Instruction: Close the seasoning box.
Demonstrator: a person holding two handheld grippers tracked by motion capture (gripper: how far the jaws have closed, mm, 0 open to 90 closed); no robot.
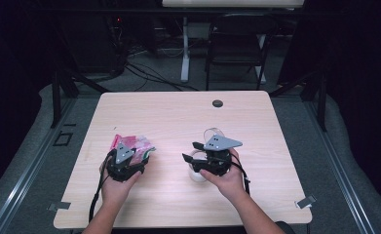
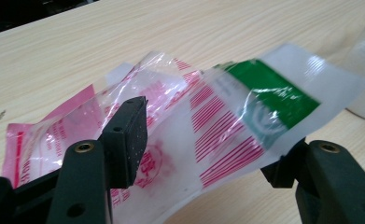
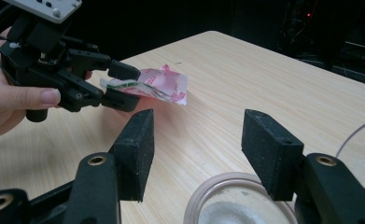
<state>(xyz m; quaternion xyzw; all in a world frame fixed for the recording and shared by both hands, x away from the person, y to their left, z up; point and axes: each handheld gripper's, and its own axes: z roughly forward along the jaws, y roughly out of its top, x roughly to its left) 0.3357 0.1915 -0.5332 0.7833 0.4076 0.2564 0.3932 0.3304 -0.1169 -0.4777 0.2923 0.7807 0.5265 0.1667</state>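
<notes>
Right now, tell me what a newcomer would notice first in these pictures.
First, the crinkled pink, white and green plastic packets, between the jaws of the left gripper at the left of the wooden table, lifted off the wood in the right gripper view. Next, the round white container just under the right gripper, whose jaws stand open and empty above its rim, at the table's middle right.

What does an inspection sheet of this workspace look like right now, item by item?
Surface: light wooden table, dark round plug near far edge.
Job's things: pink, white and green plastic packets; round white container.
Clutter: nothing seen.
Grippers: left gripper has the packets between its jaws; right gripper open above the container.
Cables: black cable trails from left gripper; floor cables behind table.
Surroundings: dark room, folding chair beyond table.
</notes>
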